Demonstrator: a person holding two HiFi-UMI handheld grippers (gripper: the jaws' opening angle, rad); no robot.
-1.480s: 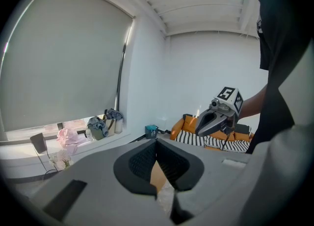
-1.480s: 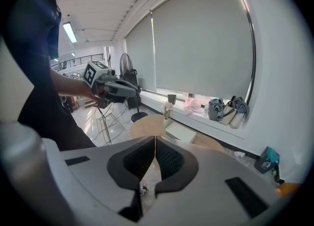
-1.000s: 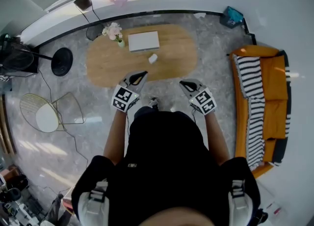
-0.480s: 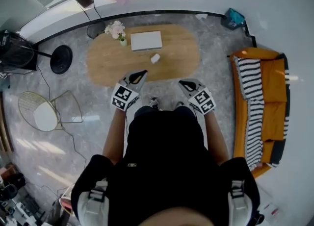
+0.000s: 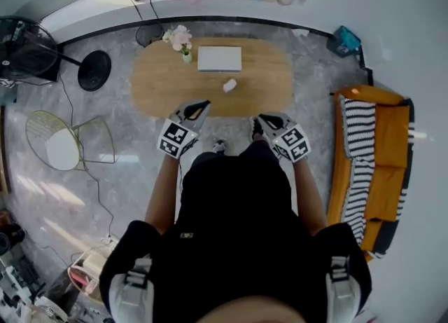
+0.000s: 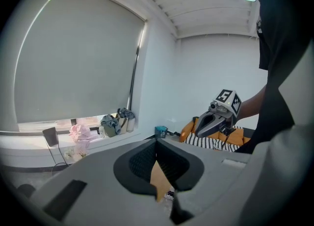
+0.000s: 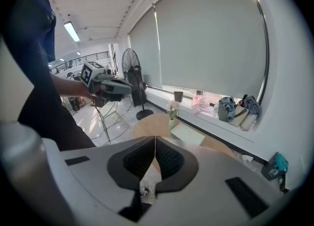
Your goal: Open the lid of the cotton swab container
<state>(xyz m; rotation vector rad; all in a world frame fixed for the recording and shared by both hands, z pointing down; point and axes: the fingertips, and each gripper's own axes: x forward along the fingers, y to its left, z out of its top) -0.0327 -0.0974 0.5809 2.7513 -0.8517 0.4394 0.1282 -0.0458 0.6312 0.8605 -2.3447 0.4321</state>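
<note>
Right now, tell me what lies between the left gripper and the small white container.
Head view: only bare tabletop separates left gripper and small white container.

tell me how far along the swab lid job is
Nothing looks done: the small white item on the wooden table, probably the container, lies untouched, too small to judge its lid. In hand: nothing; left gripper and right gripper are shut and empty at the near edge. Left: reach it, open the lid.
</note>
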